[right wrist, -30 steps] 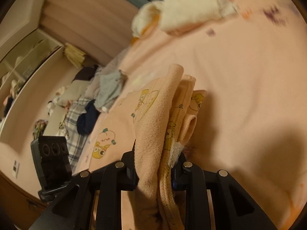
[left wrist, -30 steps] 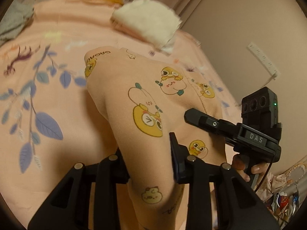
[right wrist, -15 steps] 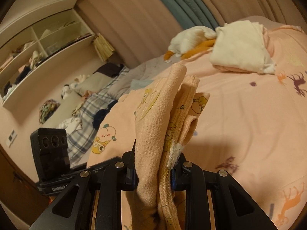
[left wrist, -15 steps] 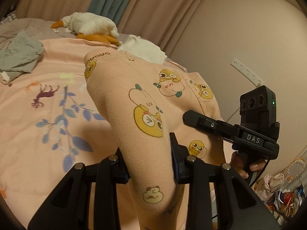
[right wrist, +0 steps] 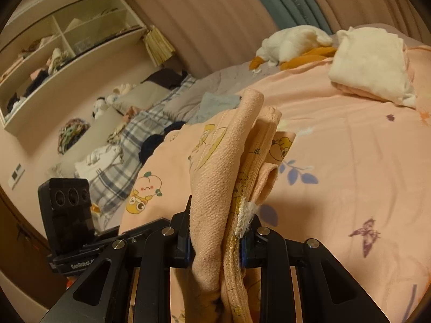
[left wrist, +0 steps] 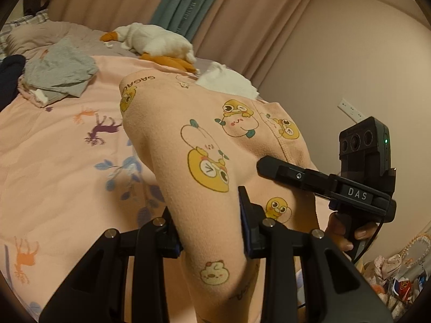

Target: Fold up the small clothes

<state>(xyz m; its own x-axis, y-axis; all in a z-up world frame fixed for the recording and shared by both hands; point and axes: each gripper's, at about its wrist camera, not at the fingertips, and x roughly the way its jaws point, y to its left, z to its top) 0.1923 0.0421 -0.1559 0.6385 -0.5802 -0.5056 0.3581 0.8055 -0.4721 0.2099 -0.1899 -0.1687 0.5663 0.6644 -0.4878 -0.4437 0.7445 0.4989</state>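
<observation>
A small peach garment with yellow cartoon prints is held up above the pink bedspread, stretched between both grippers. My left gripper is shut on one bunched end of it. My right gripper is shut on the other end, where several folded layers and a white label show between the jaws. The right gripper also shows from the side in the left wrist view, and the left gripper's body in the right wrist view.
A folded white cloth and a white and orange plush toy lie at the far side of the bed. A grey garment lies at the left. Curtains, a wall shelf and piled clothes stand beyond.
Both grippers have lifted and tilted up with the garment, so the views now show the curtains, the shelf and the far side of the bed. The grips have not changed.
</observation>
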